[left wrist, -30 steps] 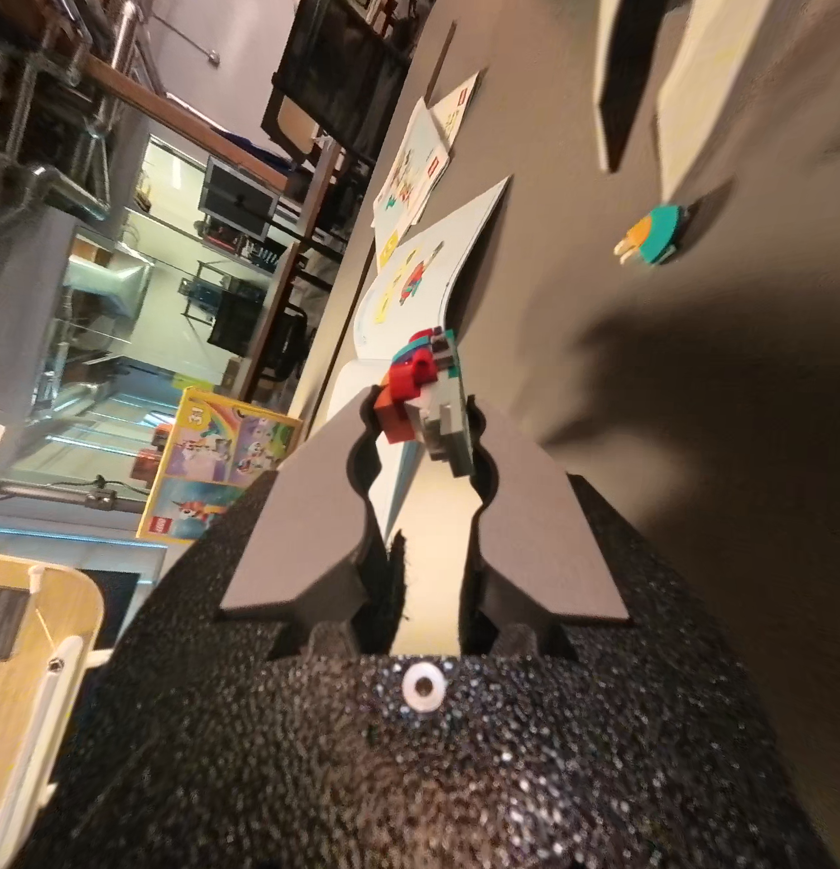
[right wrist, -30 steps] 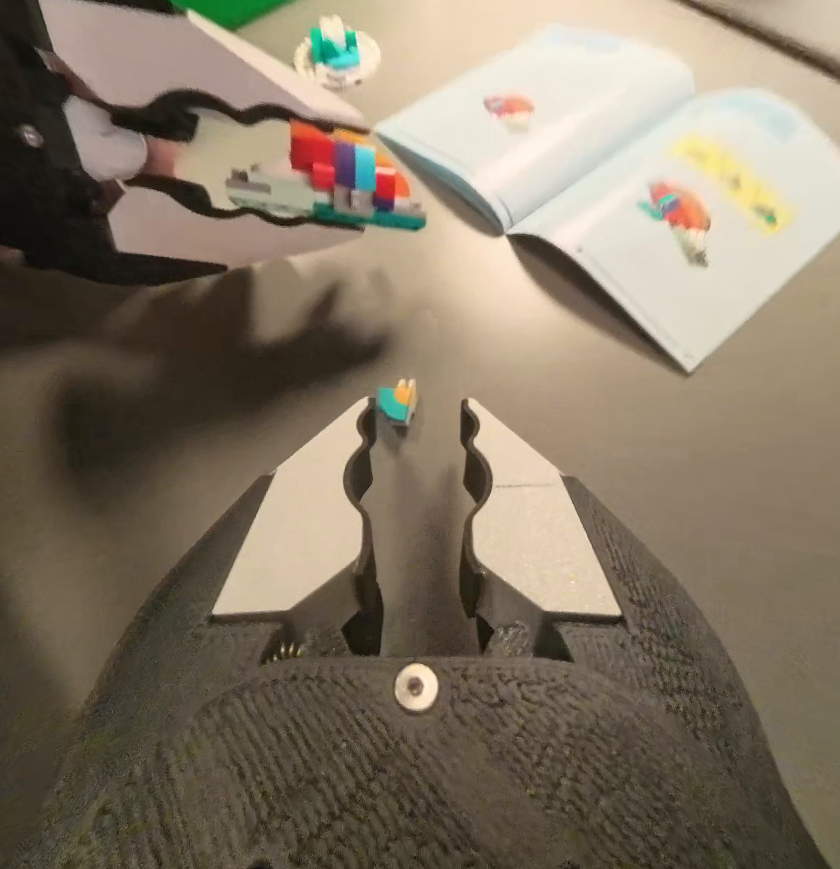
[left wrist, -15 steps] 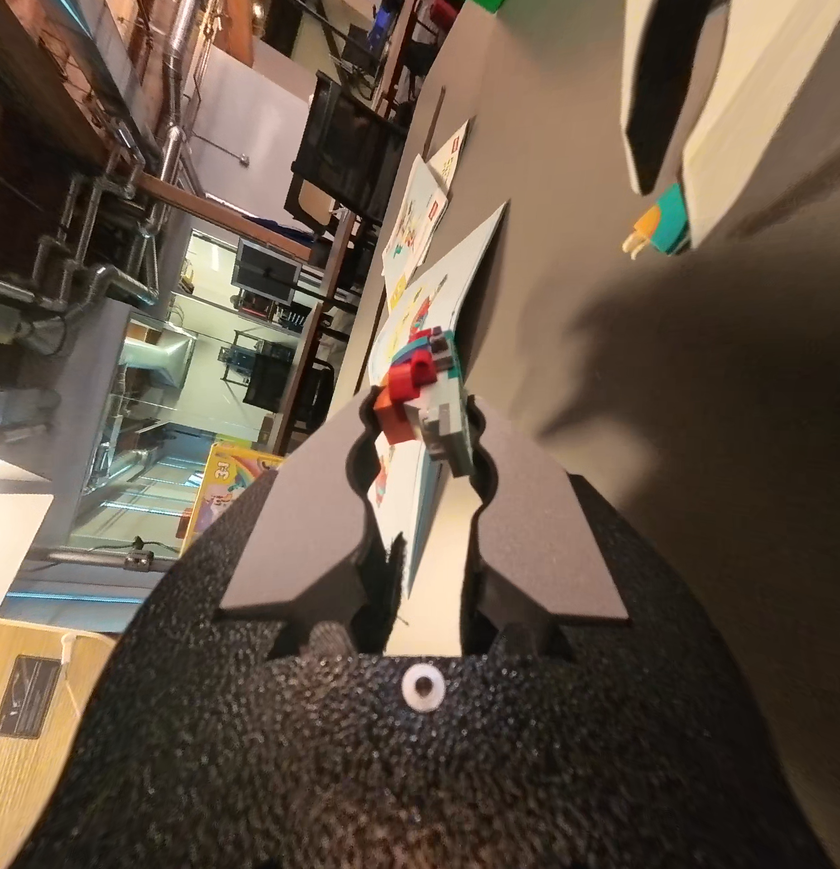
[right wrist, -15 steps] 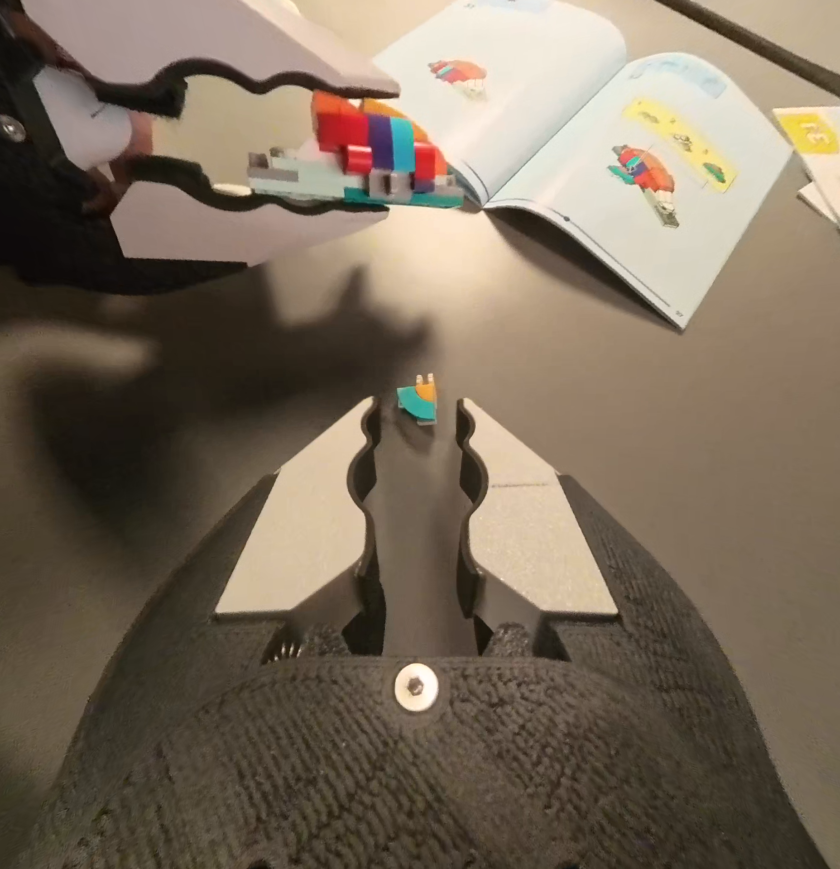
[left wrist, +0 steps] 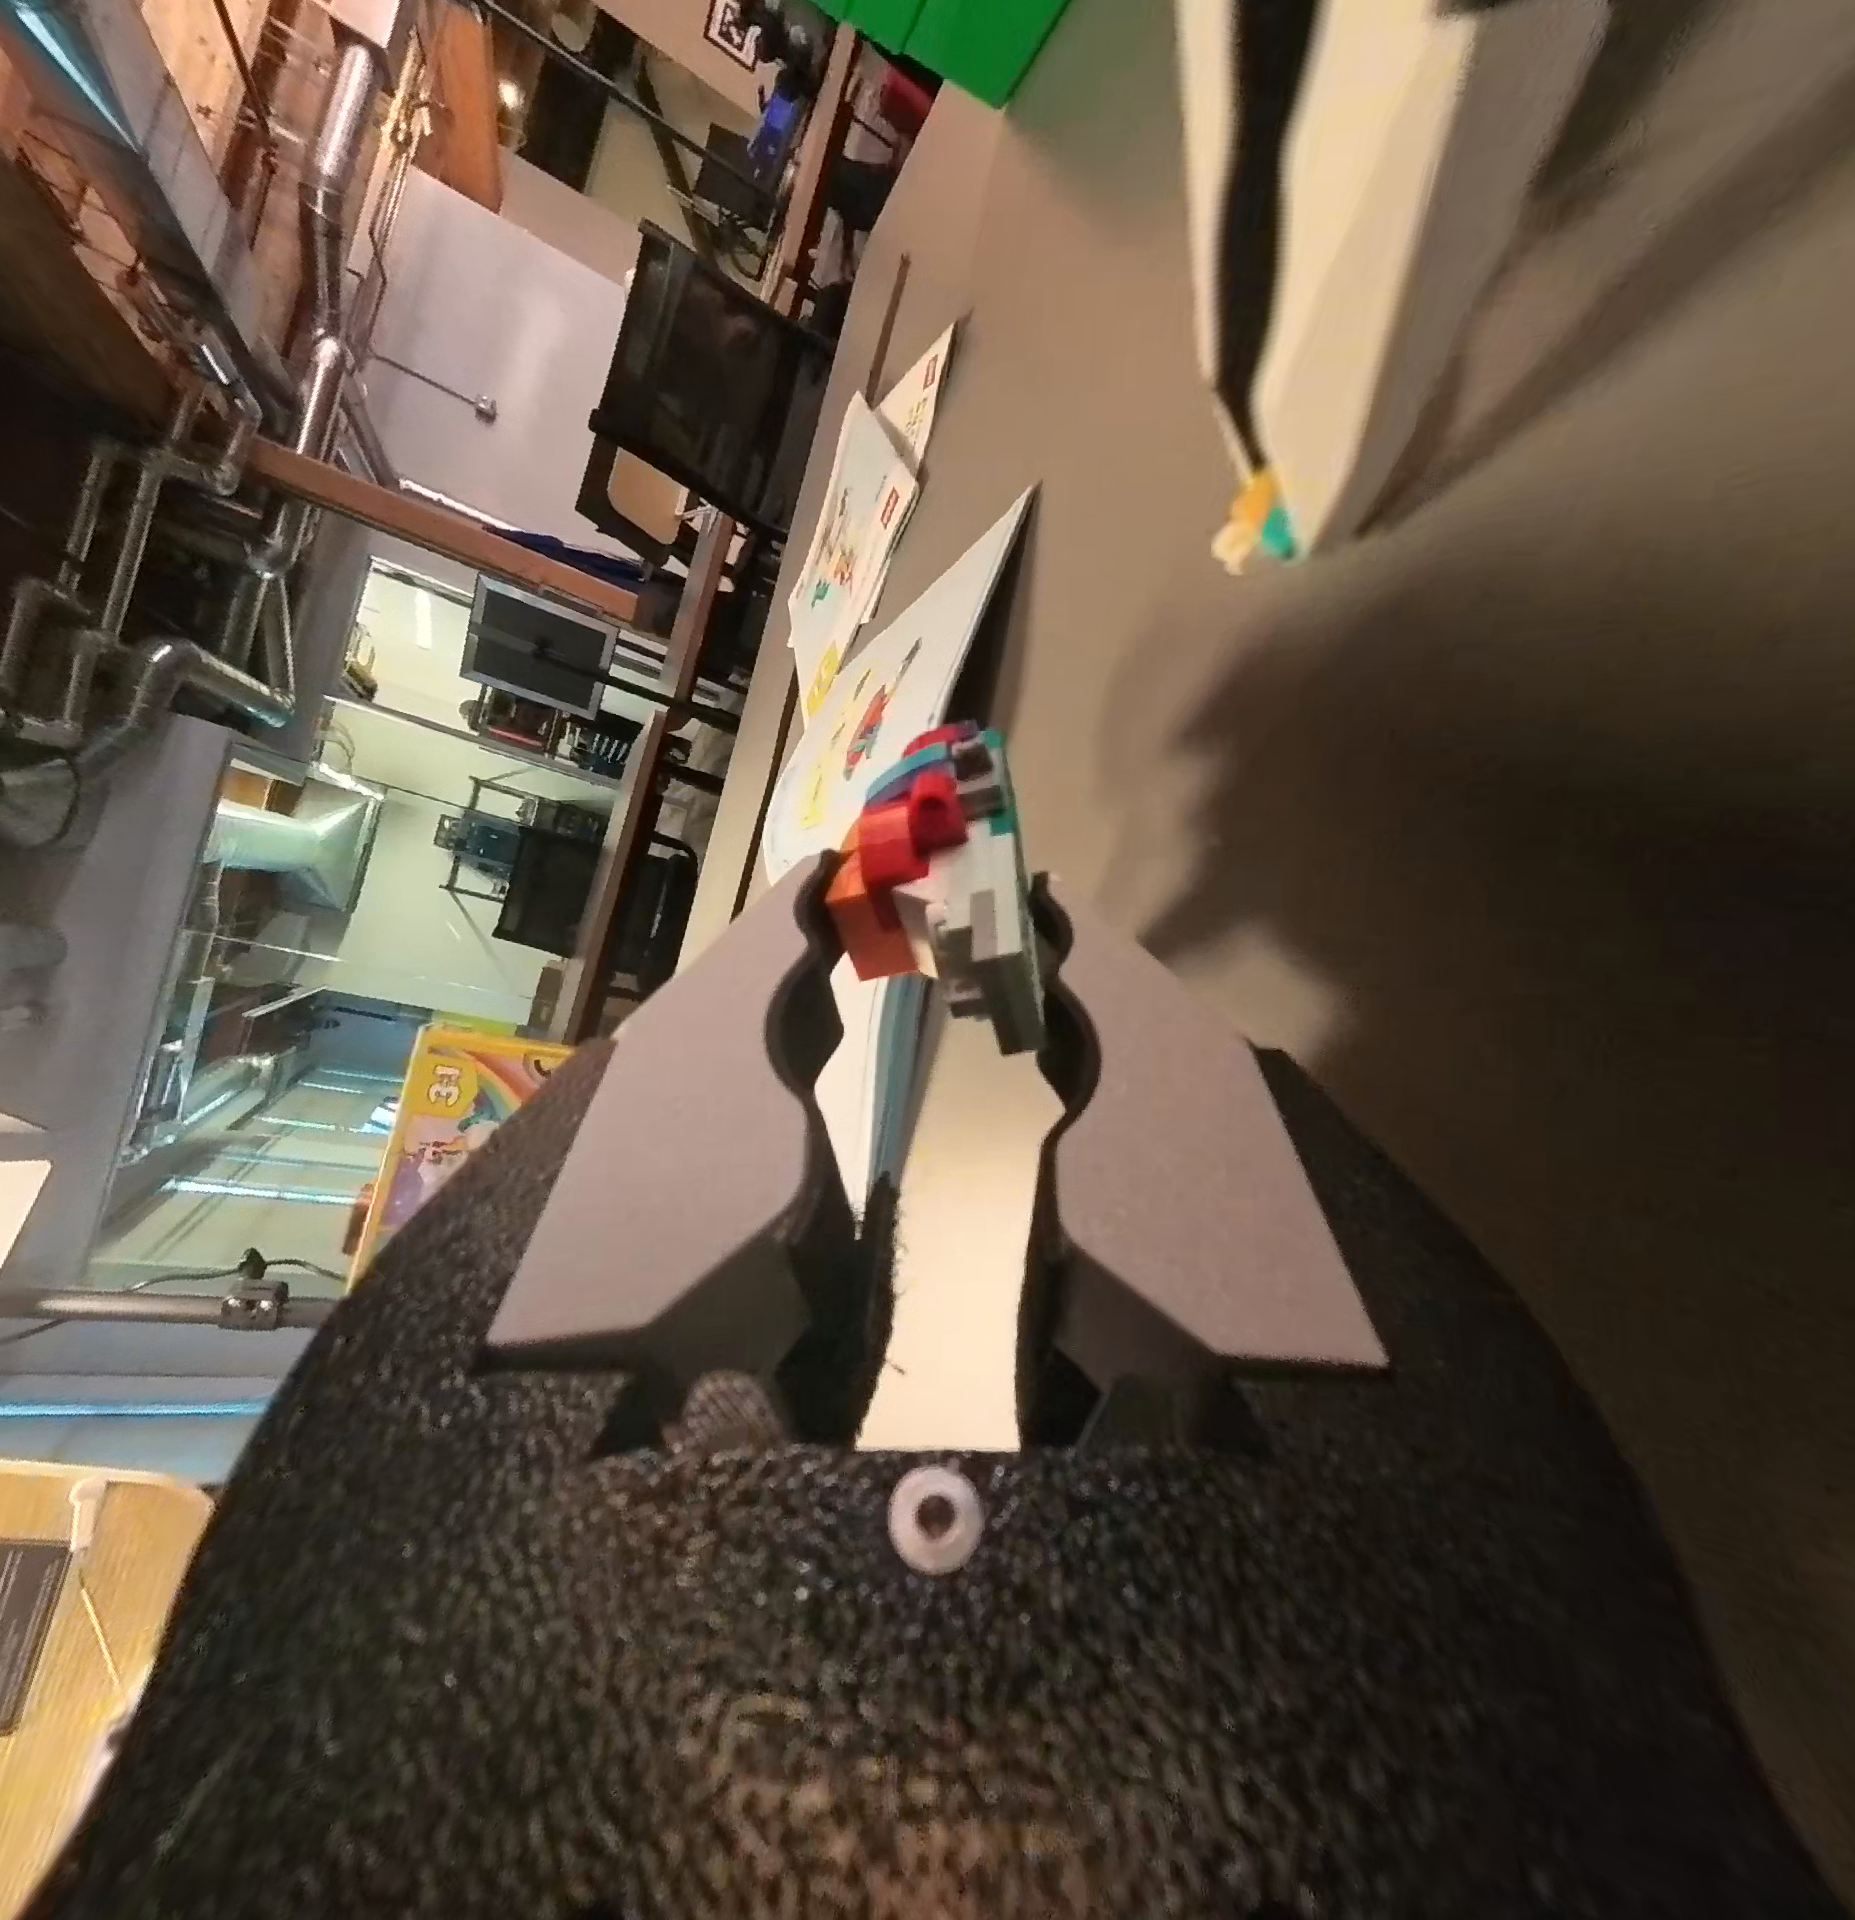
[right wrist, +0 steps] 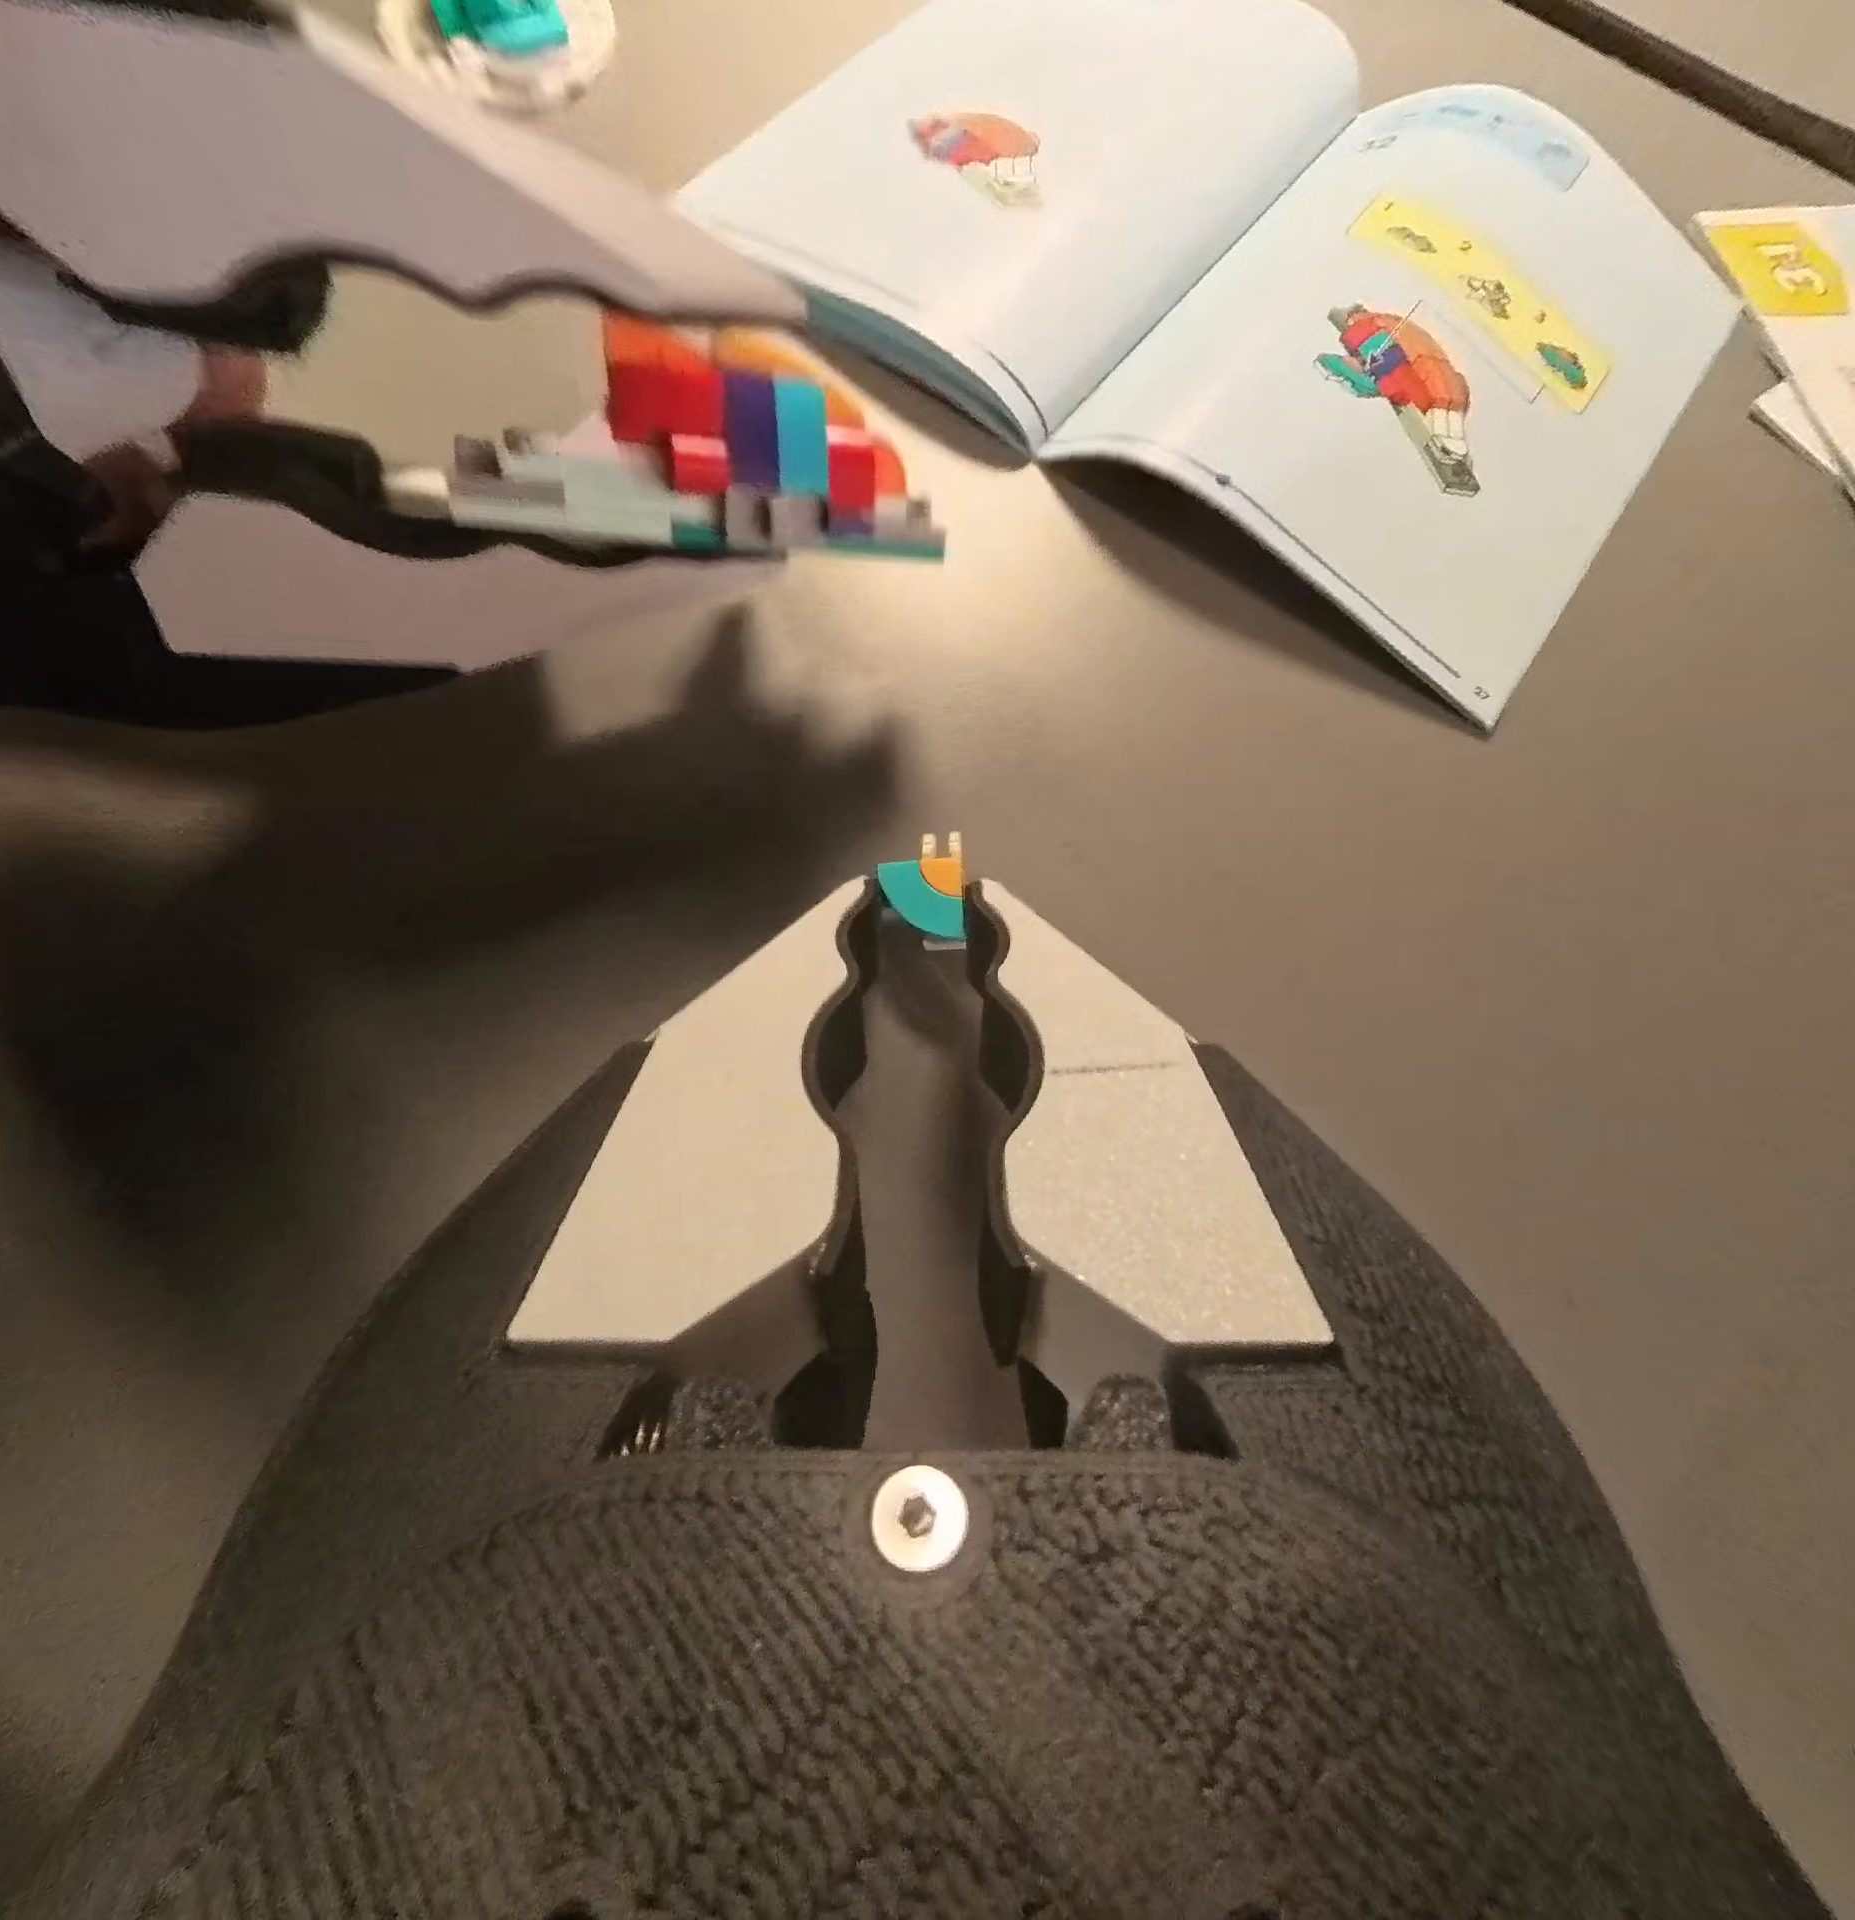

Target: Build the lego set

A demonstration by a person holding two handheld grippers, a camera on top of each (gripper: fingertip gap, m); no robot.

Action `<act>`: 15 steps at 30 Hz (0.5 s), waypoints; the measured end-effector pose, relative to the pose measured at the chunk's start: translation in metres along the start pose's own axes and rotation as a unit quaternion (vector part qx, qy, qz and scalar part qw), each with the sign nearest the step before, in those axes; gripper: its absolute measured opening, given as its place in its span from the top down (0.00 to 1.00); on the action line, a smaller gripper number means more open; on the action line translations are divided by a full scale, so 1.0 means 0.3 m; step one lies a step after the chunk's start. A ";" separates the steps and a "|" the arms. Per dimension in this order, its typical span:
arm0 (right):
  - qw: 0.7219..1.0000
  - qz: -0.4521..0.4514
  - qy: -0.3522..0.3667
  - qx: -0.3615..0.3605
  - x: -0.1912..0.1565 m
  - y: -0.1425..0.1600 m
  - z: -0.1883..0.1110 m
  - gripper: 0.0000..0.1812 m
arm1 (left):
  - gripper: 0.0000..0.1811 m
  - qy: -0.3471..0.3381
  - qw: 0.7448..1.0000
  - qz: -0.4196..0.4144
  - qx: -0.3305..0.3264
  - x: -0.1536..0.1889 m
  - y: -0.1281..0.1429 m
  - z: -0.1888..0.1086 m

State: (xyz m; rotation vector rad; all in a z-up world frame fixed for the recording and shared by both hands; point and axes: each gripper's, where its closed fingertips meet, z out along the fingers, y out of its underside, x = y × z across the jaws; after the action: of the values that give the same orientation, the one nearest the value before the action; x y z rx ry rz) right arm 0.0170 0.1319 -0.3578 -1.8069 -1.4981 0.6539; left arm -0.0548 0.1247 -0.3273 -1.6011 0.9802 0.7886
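The right claw (right wrist: 925, 902) has closed in on the small teal-and-orange piece (right wrist: 928, 894): half a second ago its tips stood apart with the piece lying ahead of them on the bench (right wrist: 1318, 935), and now the tips pinch the piece at its sides. Whether it has left the bench I cannot tell. I judge the pickup is made or nearly so, and the next step is to carry the piece to the model.

The left claw (left wrist: 928, 914) stays clamped on the half-built model (right wrist: 736, 447), held in the air above the bench, nearer the open booklet (right wrist: 1162, 260) than the small piece is.

The model's long axis runs along the left claw, its grey-and-teal base sticking out past the tips. The small piece points its two pale prongs away from the right claw, toward the far edge of the bench.
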 end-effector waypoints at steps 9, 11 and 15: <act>0.992 0.047 -0.106 0.039 -0.086 -0.101 -0.015 0.92 | 0.82 -0.009 0.994 0.102 0.022 0.033 -0.024 0.000; 0.990 0.061 -0.118 0.037 -0.095 -0.099 -0.009 0.92 | 0.82 -0.014 0.992 0.126 0.027 0.040 -0.031 -0.002; 0.987 0.080 -0.136 0.031 -0.104 -0.086 0.000 0.92 | 0.82 -0.024 0.986 0.159 0.031 0.045 -0.043 -0.005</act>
State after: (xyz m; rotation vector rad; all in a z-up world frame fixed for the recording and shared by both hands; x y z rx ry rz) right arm -0.0058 0.1040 -0.3394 -1.8592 -1.4963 1.0516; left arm -0.0372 0.1220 -0.3330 -1.3825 1.2307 0.9982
